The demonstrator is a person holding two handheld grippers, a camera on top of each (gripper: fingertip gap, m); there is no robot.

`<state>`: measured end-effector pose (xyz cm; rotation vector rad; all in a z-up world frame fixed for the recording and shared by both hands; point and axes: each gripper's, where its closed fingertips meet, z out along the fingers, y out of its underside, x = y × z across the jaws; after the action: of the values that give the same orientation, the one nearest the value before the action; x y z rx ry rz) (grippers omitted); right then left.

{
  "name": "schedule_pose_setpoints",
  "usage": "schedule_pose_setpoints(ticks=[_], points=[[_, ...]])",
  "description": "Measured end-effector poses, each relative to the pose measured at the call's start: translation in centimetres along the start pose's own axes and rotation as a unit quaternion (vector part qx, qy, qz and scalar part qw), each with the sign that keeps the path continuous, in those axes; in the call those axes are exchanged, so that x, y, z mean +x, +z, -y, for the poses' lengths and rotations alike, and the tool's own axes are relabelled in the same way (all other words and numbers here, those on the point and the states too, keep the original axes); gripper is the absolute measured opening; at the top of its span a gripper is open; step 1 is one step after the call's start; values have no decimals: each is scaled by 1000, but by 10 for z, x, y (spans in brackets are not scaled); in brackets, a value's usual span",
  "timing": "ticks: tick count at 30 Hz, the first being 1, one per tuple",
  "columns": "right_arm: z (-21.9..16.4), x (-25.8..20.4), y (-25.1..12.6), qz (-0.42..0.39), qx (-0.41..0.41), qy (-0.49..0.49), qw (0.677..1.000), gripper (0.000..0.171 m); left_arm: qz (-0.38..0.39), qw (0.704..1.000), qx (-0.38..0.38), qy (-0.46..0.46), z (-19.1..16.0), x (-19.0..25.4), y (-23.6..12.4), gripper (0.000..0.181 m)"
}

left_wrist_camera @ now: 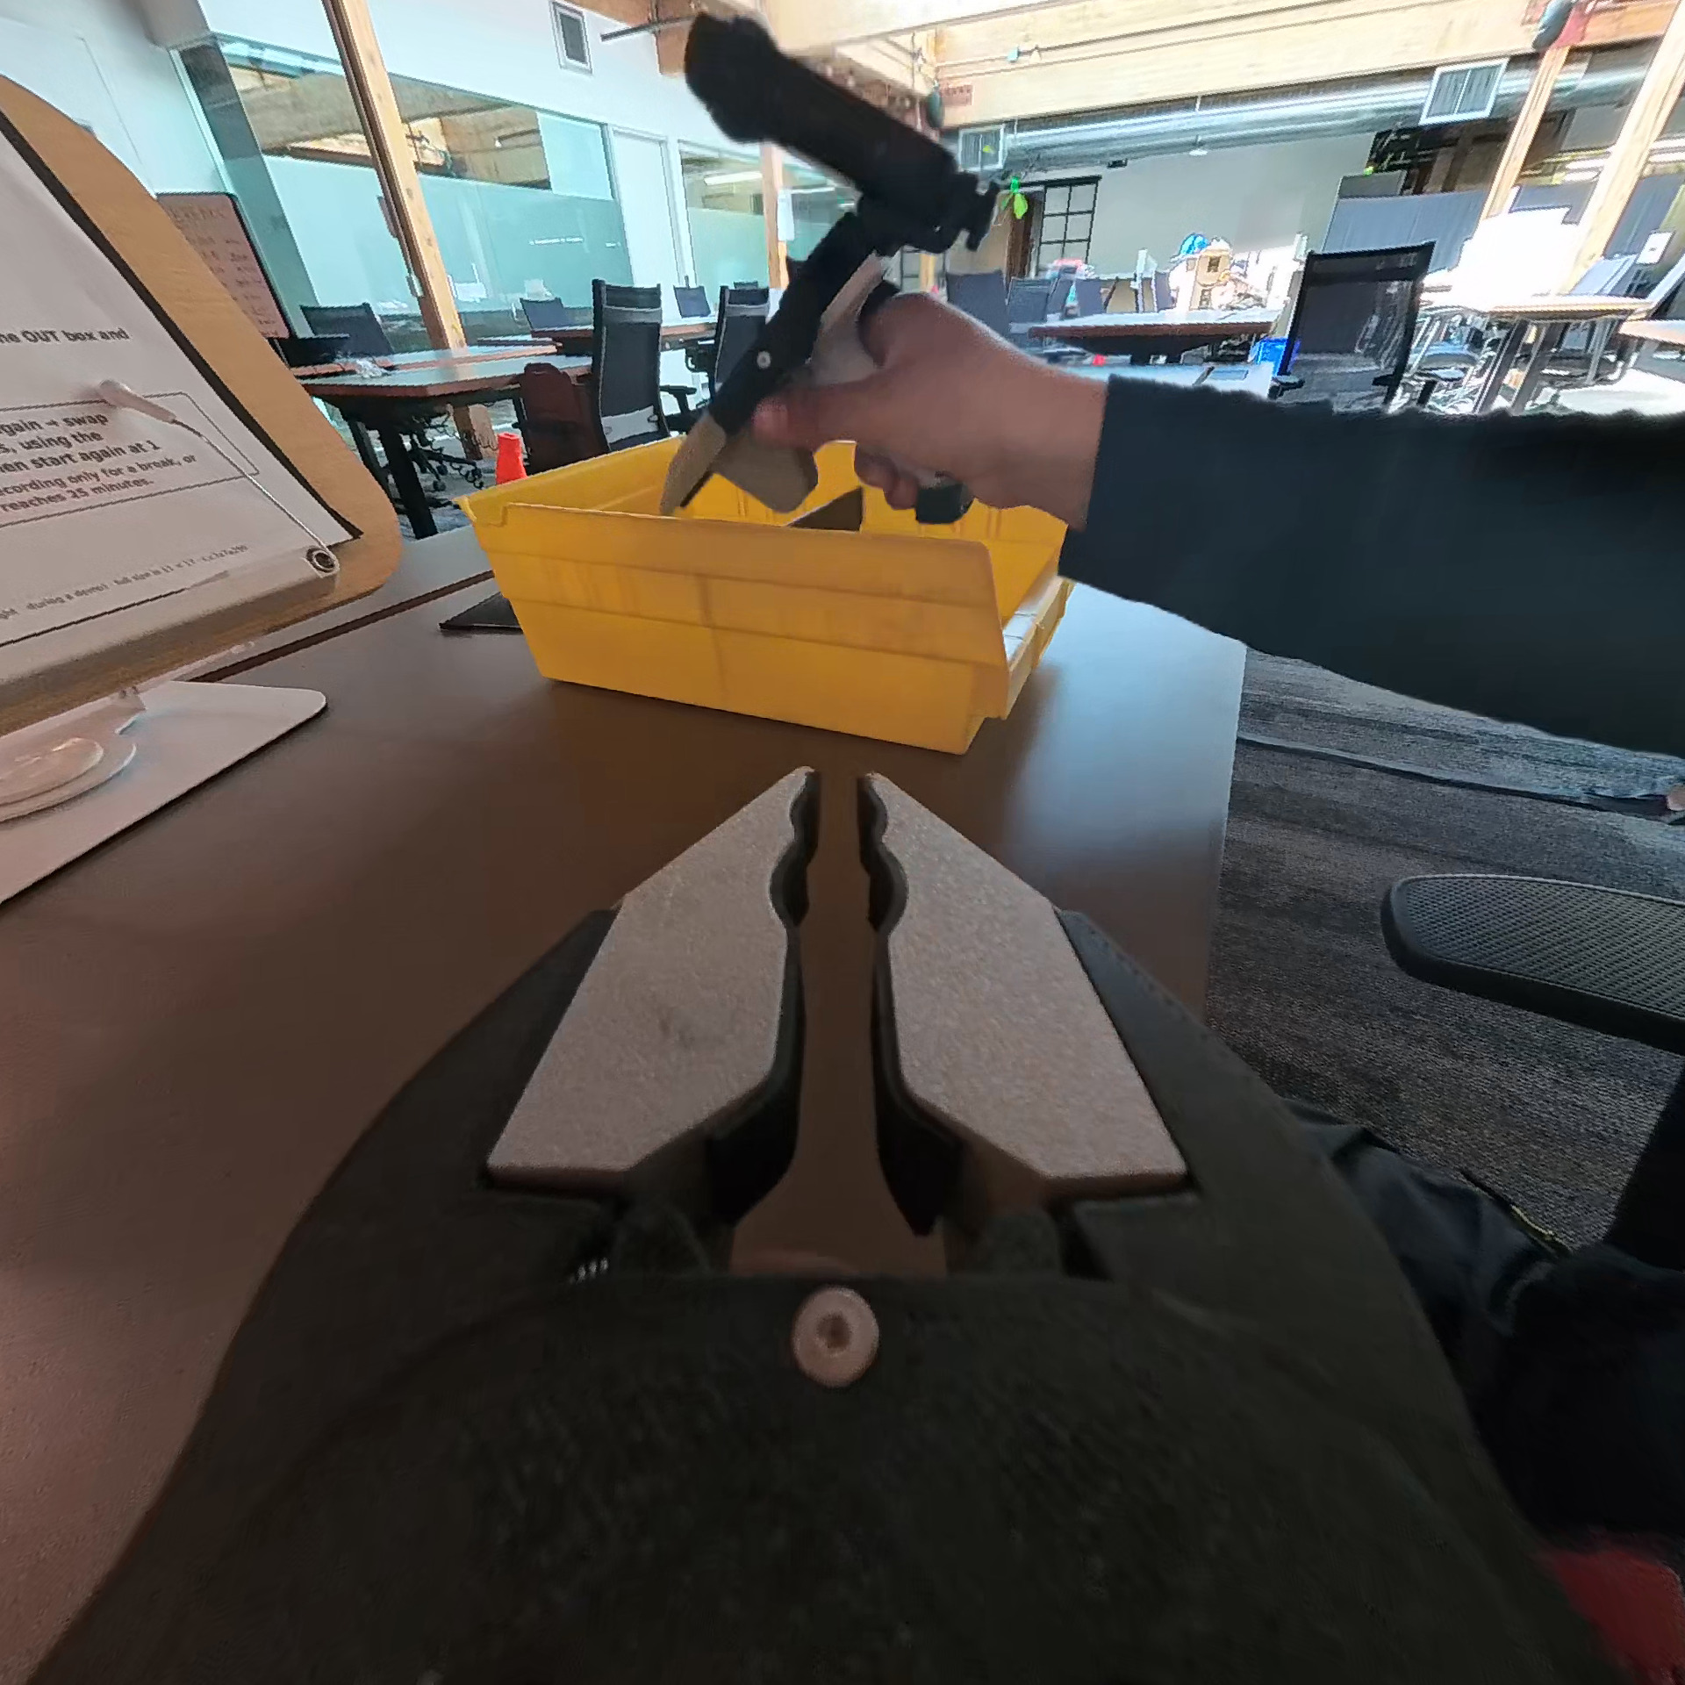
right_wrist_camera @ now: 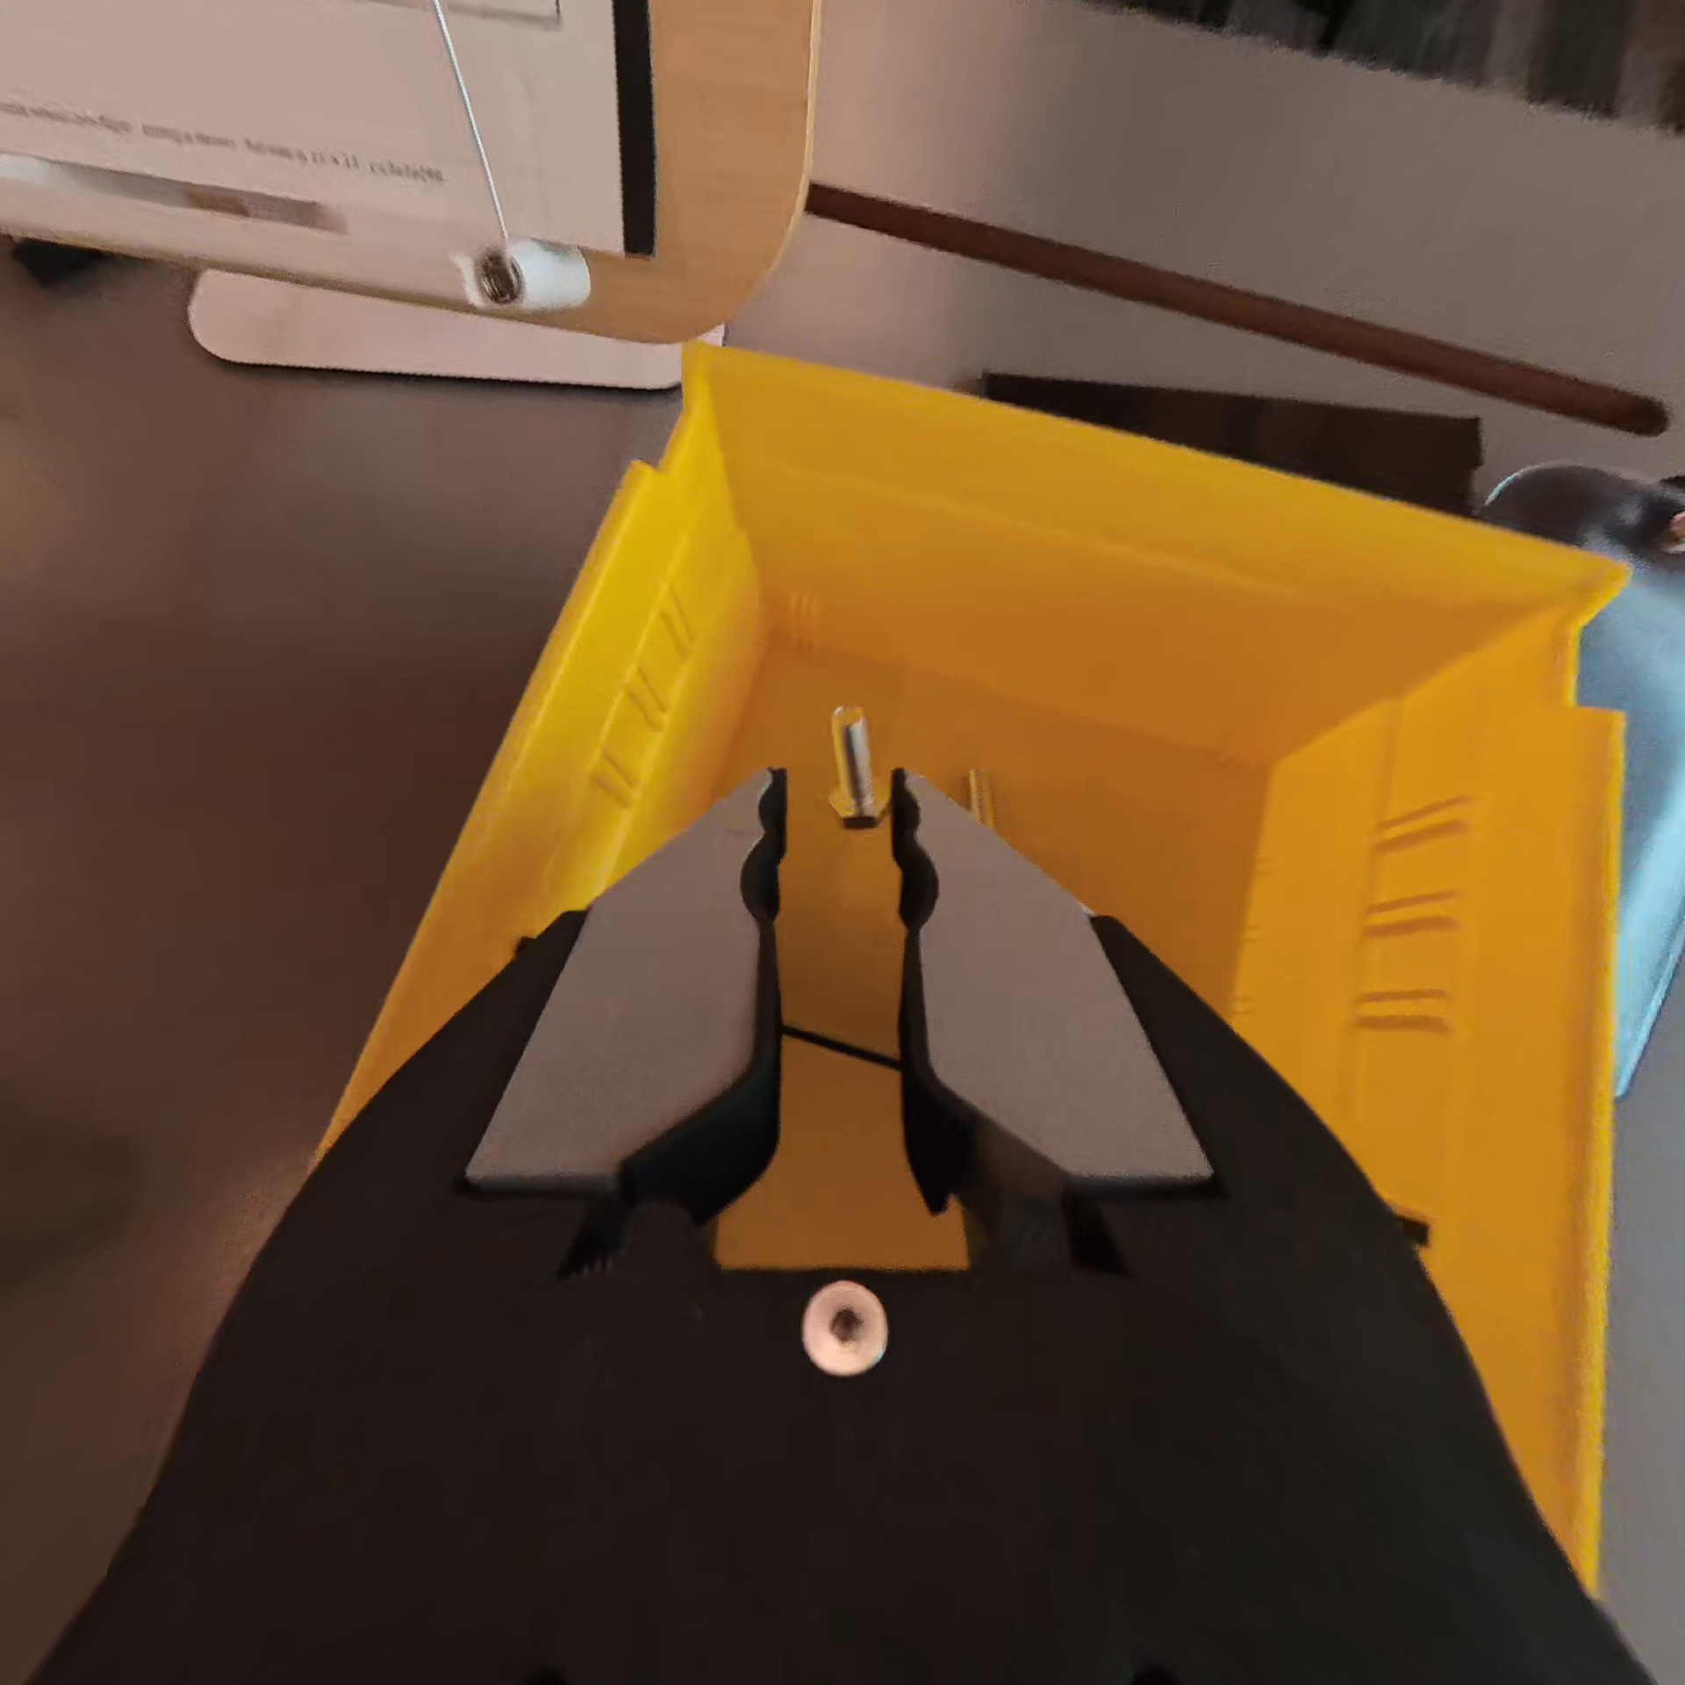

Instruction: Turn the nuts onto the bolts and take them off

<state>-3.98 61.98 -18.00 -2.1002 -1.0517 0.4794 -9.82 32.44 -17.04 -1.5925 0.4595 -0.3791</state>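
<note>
Bolt (right_wrist_camera: 852, 770) lies in yellow bin (right_wrist_camera: 1003, 547), just beyond released right tongs (right_wrist_camera: 837, 791); left tongs (left_wrist_camera: 839, 791) released.

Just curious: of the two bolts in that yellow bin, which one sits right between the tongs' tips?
The silvery bolt, in full view between the tips. The other bolt is half hidden behind the right tip.

Dark brown table (left_wrist_camera: 383, 821). On it: yellow bin (left_wrist_camera: 775, 629) toward the far edge, white stand base (left_wrist_camera: 164, 739) of a wood-backed sign at left, flat black sheet (left_wrist_camera: 483, 613) just beside the bin.
</note>
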Motion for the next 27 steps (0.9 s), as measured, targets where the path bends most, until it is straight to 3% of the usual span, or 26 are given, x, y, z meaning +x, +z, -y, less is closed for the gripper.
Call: schedule_pose_setpoints(ticks=[3, 6, 11, 15, 18, 23, 27], points=[[21, -21, -29, 22, 61, -1, 998, 31, 4, 1000, 1, 4, 0, 0, 0, 6], [36, -72, -72, 88, 148, -14, 985, 34, 8, 1000, 4, 8, 1, 0, -1, 5], [8, -173, -111, 218, 221, -29, 950, 38, 13, 1000, 5, 9, 1, -1, -1, 5], [-33, -232, -97, 271, 213, -46, 937, 38, 20, 1000, 11, 11, 2, -2, -2, 5], [-44, -257, -81, 246, 239, -97, 934, 35, 23, 1000, 13, 11, 3, -3, -3, 5], [-71, -264, -34, 225, 183, -133, 948, 39, 25, 1000, 14, 9, 3, -4, -3, 5], [-74, -260, -28, 232, 156, -121, 953, 42, 29, 999, 17, 10, 4, -5, -4, 7]])
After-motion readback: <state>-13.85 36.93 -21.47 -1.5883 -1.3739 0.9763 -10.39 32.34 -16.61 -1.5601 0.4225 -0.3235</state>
